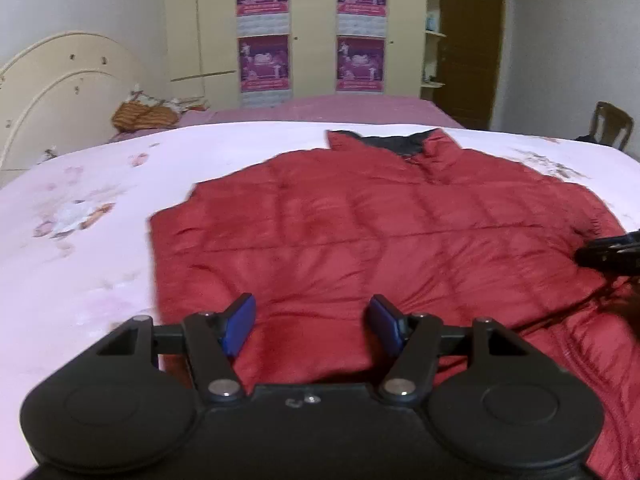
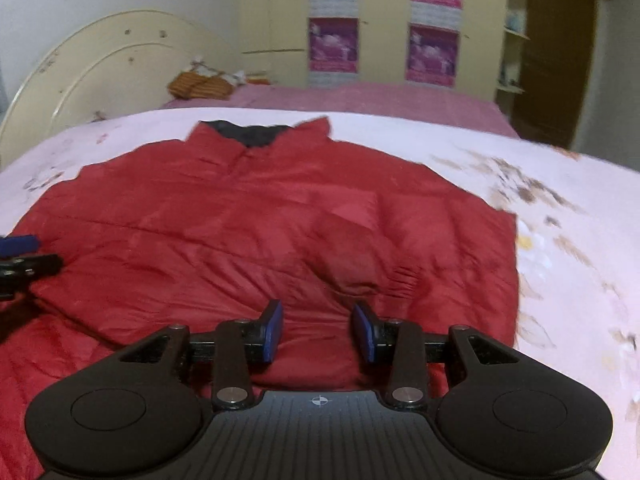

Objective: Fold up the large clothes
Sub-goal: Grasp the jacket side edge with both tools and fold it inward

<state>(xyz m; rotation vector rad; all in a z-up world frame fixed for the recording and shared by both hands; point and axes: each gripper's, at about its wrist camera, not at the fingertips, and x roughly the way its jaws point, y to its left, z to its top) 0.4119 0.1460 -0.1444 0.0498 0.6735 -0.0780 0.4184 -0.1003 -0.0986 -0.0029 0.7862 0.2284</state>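
Left wrist view: left gripper (image 1: 312,326) over red puffer jacket (image 1: 360,232) lying flat on pale floral bedcover (image 1: 80,248), jaws apart, nothing between; chair (image 1: 612,124) at far right, only here. Right wrist view: right gripper (image 2: 317,330) narrower gap, empty, above folded-in sleeve; bedcover's right side visible.

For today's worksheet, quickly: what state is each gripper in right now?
Left gripper: open, holding nothing, above the red jacket.
Right gripper: open, holding nothing, above the same jacket.
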